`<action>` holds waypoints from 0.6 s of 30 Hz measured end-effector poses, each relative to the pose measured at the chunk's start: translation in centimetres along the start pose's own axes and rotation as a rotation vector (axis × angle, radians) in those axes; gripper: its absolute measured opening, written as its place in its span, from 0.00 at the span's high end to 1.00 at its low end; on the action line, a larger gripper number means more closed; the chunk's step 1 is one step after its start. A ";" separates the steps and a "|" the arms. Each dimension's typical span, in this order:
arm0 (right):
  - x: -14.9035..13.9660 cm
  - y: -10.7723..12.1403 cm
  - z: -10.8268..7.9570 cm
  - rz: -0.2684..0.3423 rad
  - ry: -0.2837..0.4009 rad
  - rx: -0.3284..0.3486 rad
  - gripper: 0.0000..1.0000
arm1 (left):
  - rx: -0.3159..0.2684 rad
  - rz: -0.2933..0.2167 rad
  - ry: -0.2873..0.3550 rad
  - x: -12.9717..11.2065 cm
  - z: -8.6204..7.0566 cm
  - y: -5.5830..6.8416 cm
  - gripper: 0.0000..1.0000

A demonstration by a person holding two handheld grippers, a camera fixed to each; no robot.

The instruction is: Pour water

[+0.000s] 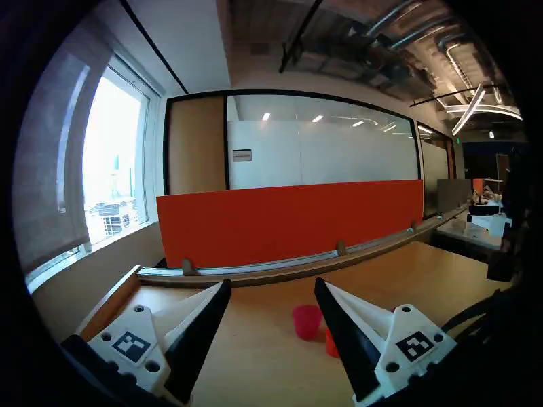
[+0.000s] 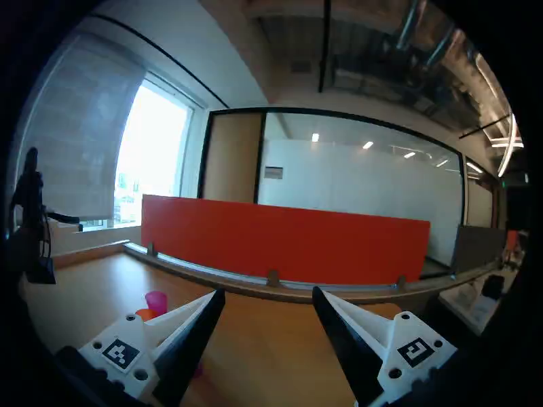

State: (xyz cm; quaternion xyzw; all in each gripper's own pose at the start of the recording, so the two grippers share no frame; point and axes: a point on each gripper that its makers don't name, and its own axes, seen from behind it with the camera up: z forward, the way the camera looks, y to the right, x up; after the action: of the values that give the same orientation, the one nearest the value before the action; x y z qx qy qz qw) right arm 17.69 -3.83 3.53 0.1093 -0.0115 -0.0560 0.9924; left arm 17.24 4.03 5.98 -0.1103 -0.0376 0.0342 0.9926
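1. Room. A glass wall [image 1: 319,152] spans the background. A bright window [image 1: 112,169] occupies the side toward the left of the left gripper view.

2. Partition. An orange partition [image 1: 292,220] stands upright along the far edge of the desk, seated in a rail.

3. Desk. The wooden desk [image 1: 407,271] extends from the grippers to the partition.

4. Left gripper [image 1: 272,282]. It is held low above the desk and roughly level, with its fingers pointing forward toward the partition. The jaws are spread wide apart and nothing sits between them.

5. Right gripper [image 2: 268,291]. It has the same attitude: low over the desk, roughly level, aimed at the partition. The jaws are spread wide and hold nothing.

6. Dark device [image 2: 30,224]. In the right gripper view, a dark upright item with a cable stands at the left edge. Its identity cannot be determined.

7. Task items.
   - A pink cup [image 1: 307,321] stands upright on the desk. In the left gripper view it is ahead of the fingers, nearer the right-hand finger and clear of it.
   - An orange cup [image 1: 330,342] stands just beside the pink cup and is partly hidden behind that finger.
   - In the right gripper view both cups appear beyond the left-hand finger, with the pink cup [image 2: 156,302] behind the orange cup [image 2: 144,314].
   - The contents of either cup cannot be determined.
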 end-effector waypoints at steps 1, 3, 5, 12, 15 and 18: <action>0.1 -0.2 0.0 -0.014 -0.001 0.012 0.01 | -0.011 0.010 -0.006 -0.1 0.1 0.1 0.09; 0.1 -0.6 0.1 -0.044 -0.005 0.037 0.01 | -0.034 0.034 -0.020 -0.5 0.3 0.4 0.09; 0.2 -1.0 0.2 -0.073 -0.010 0.063 0.00 | -0.052 0.062 -0.034 -0.8 0.4 0.6 0.09; -0.3 -1.8 0.3 -0.157 -0.047 0.135 0.00 | -0.123 0.158 -0.058 -1.1 1.0 2.1 0.09; -0.6 -2.2 0.2 -0.169 -0.065 0.166 0.00 | -0.145 0.173 -0.066 -1.2 1.2 2.5 0.09; -1.0 -2.8 0.1 -0.175 -0.084 0.205 0.00 | -0.160 0.183 -0.072 -1.1 1.6 2.6 0.09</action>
State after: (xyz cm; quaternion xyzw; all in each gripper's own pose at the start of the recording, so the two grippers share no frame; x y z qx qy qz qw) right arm 16.36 -6.46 2.98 0.2082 -0.0489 -0.1454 0.9660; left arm 15.85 6.86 6.86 -0.1906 -0.0655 0.1253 0.9714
